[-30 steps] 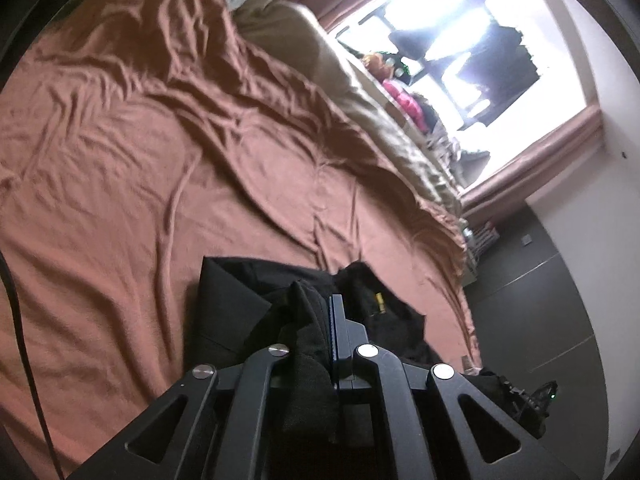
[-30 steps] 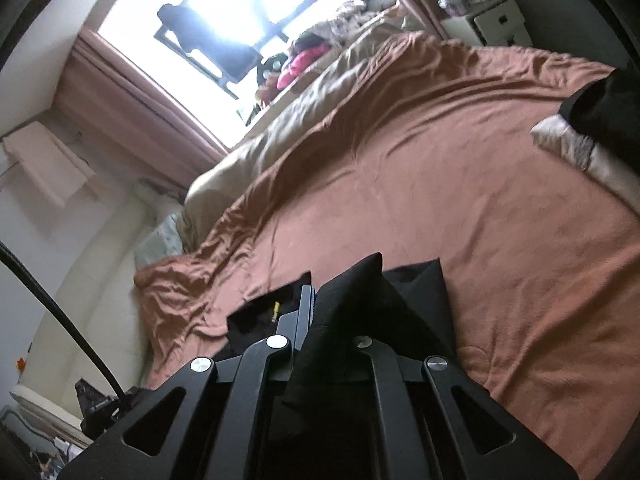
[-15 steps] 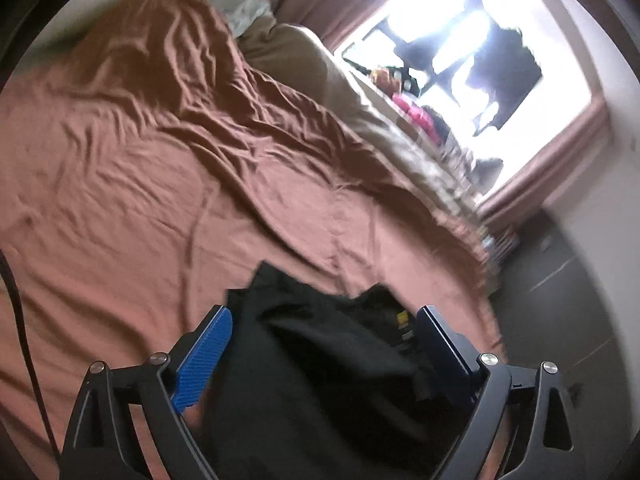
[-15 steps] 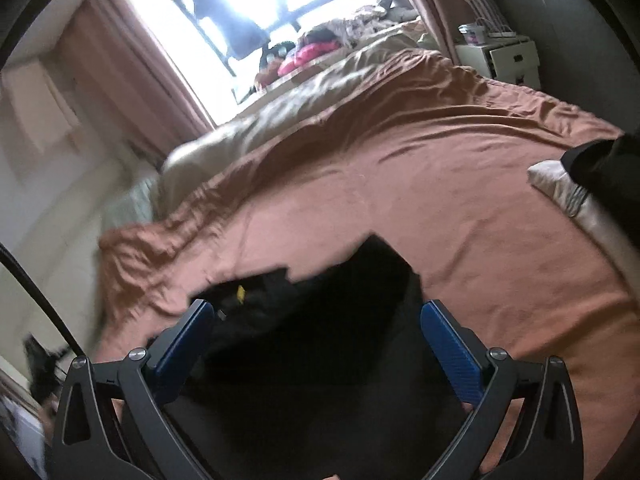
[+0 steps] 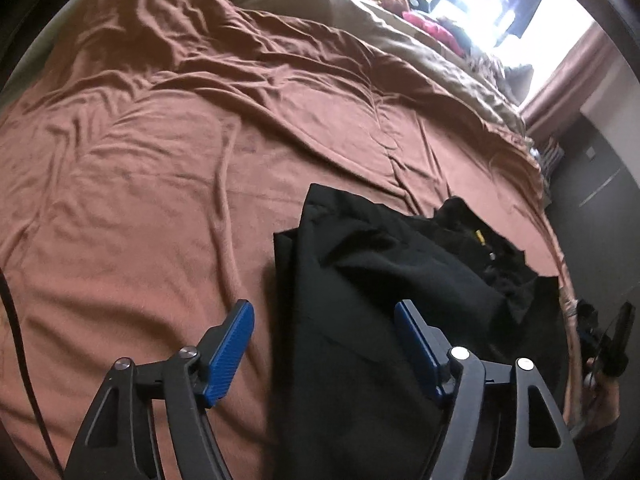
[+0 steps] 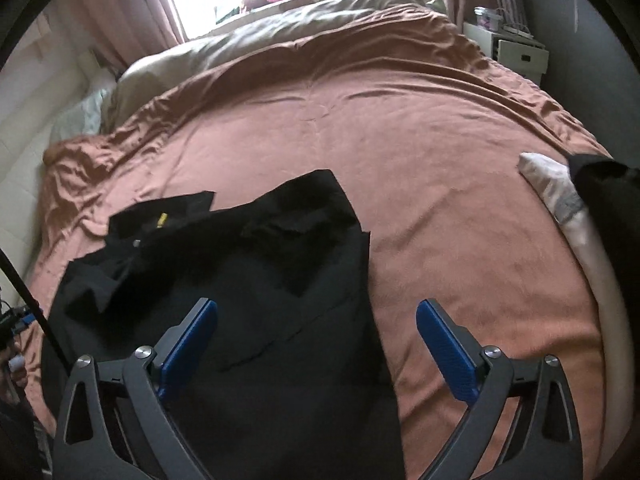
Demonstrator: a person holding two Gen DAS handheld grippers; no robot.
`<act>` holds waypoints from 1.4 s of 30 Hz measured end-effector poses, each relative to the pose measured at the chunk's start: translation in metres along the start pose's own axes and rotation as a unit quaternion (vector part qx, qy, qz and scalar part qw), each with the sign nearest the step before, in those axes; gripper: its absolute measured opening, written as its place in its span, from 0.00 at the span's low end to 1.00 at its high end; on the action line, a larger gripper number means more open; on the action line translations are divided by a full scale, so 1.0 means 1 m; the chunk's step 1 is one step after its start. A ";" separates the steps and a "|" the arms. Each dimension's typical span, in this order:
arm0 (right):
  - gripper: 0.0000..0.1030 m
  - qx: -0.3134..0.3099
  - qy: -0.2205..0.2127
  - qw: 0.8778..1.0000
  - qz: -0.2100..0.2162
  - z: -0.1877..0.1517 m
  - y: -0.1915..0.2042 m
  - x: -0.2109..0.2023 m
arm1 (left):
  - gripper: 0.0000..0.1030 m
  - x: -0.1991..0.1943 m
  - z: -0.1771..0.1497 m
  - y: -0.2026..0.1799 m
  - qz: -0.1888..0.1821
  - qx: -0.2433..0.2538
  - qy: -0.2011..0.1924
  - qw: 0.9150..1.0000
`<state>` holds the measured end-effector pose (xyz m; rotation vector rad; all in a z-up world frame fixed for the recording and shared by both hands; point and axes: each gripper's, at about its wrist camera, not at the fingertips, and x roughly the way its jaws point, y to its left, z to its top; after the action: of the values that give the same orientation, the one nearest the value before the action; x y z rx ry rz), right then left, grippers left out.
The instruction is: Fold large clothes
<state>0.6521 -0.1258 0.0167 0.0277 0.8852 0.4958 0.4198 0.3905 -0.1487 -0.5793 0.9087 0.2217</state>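
A large black garment (image 5: 380, 280) lies partly folded on the brown bedspread (image 5: 140, 160), with a small yellow tag near its collar. It also shows in the right wrist view (image 6: 248, 280). My left gripper (image 5: 324, 320) is open and empty, its blue-padded jaws spread over the garment's left edge. My right gripper (image 6: 316, 320) is open and empty, above the garment's right edge; its right pad hangs over bare bedspread (image 6: 440, 200).
A beige duvet (image 6: 280, 28) is bunched at the far side under the bright window. A white cloth and another dark garment (image 6: 600, 200) lie at the bed's right edge. A white nightstand (image 6: 516, 48) stands at the far right.
Both grippers were shut on the black garment one second ago. They opened, let the cloth drop onto the bed, and pulled back above it.
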 end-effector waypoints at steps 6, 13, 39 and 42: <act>0.70 -0.020 0.041 0.999 -0.012 0.035 0.004 0.056 | 0.66 0.039 0.024 0.001 0.015 0.031 0.018 0.999; 0.31 -0.049 0.043 0.998 -0.015 0.050 0.014 0.089 | 0.47 0.070 0.043 -0.001 0.002 0.048 0.024 0.999; 0.01 0.013 -0.061 0.997 -0.050 0.051 -0.001 0.079 | 0.02 0.058 0.094 -0.024 0.011 0.036 -0.066 0.997; 0.02 0.026 -0.027 0.998 -0.050 0.053 -0.002 0.097 | 0.03 0.071 0.096 -0.025 0.027 0.029 -0.037 0.999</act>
<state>0.7436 -0.0765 -0.0214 0.0432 0.8422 0.3772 0.5383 0.4194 -0.1497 -0.4910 0.8560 0.2632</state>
